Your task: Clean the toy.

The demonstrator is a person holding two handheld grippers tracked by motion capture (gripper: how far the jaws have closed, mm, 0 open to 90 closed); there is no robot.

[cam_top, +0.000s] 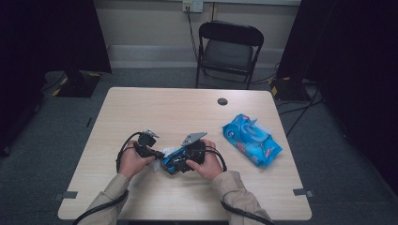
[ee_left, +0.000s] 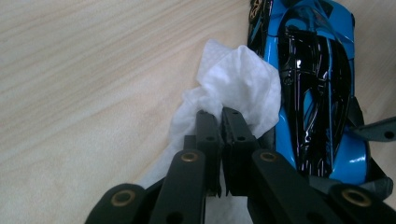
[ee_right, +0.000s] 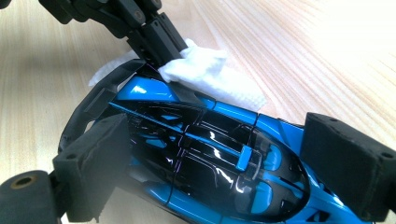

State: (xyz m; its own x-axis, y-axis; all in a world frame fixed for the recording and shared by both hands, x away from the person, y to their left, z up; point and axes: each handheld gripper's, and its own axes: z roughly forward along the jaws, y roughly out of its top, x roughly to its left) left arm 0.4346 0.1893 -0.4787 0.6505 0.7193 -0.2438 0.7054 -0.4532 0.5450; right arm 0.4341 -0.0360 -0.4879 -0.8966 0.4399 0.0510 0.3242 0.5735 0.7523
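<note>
Now, toy car [ee_right: 205,163] flat, lengthwise btwn right tool [ee_right: 224,158] pads, left tool [ee_left: 220,122] pinching wipe [ee_left: 233,88].

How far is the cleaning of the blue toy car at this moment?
Done: a white wipe is out of the blue wipe pack. In hand: the right gripper clamps the toy car across its body while the left gripper, shut on the wipe, presses it against the car's side. Left: probably the remaining surfaces.
</note>
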